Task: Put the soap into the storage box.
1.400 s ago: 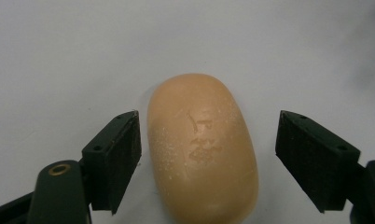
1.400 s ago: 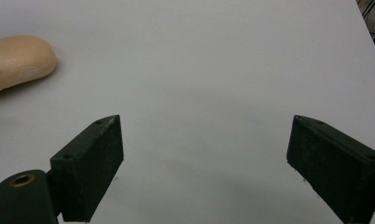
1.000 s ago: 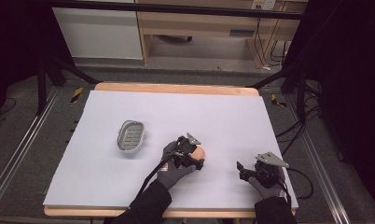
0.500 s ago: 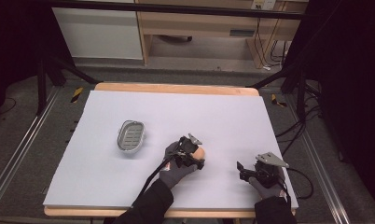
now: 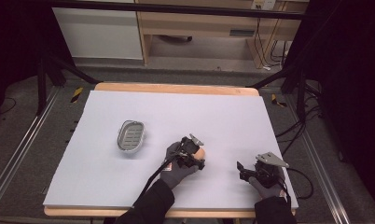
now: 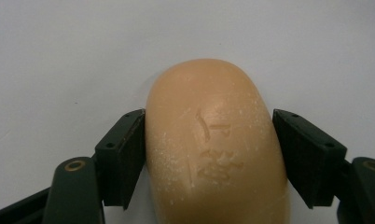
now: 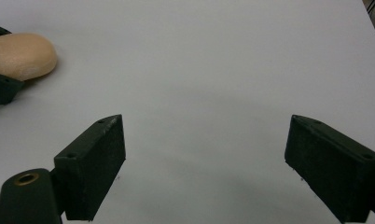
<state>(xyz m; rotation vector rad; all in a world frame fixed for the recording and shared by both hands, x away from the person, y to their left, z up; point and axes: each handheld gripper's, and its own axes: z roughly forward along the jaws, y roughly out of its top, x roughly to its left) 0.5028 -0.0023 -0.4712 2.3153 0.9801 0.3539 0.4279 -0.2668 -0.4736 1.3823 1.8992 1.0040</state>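
Overhead, the white table (image 5: 129, 196) carries a metal soap dish (image 5: 130, 136) toward its left, well apart from the work. Nearer the person, the left gripper (image 6: 209, 140) has its jaws against both sides of the tan soap bar (image 6: 213, 149), which rests on the table surface. The right gripper (image 7: 204, 140) hovers beside it, jaws spread wide on nothing. Grasping appears made; lifting and carrying to the dish seem yet to come.
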